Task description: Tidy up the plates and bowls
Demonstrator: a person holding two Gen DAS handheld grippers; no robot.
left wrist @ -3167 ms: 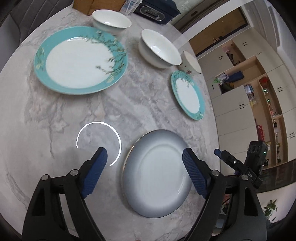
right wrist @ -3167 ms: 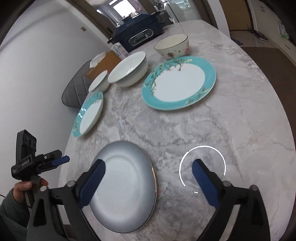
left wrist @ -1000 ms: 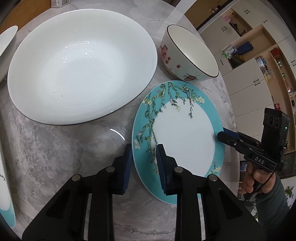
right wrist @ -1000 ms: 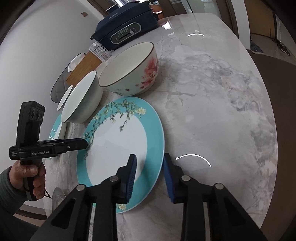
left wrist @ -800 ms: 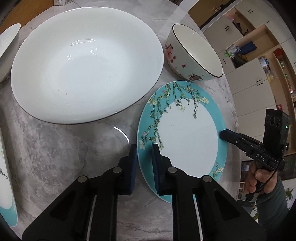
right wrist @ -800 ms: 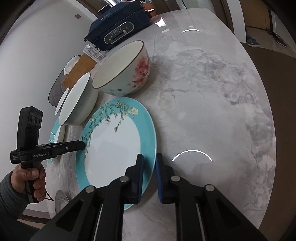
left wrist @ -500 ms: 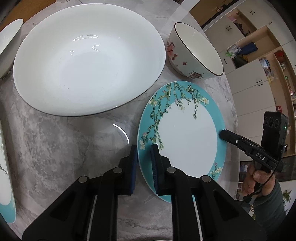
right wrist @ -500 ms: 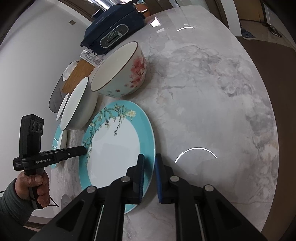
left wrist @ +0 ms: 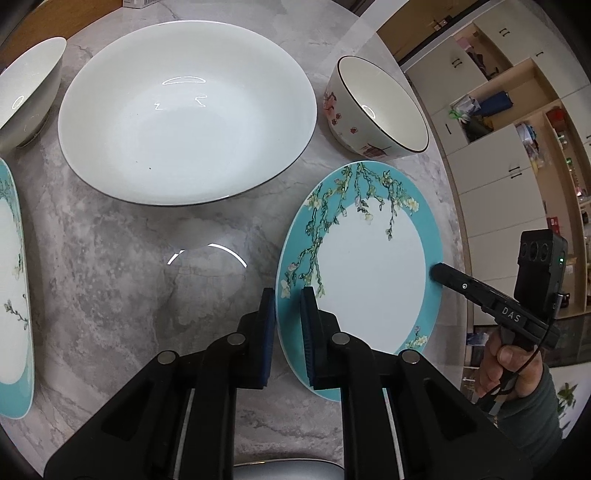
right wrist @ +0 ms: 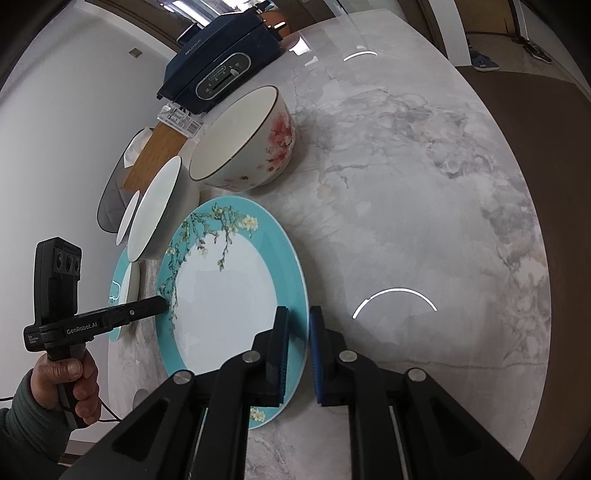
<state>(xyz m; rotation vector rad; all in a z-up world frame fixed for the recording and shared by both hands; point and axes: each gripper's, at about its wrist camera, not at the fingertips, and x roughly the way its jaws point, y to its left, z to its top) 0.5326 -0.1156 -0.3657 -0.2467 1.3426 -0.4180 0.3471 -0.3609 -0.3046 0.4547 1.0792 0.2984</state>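
A grey-veined marble table (right wrist: 424, 155) fills both views and mirrors curved ceiling lights. In the right wrist view a plain white wall (right wrist: 66, 122) stands at nine to eleven o'clock, and a brown floor (right wrist: 546, 96) runs from one to three o'clock. In the left wrist view, cream cupboards (left wrist: 491, 177) with open wooden shelves (left wrist: 554, 122) of oddments rise from one to three o'clock, and a wooden door (left wrist: 391, 26) shows near twelve to one.
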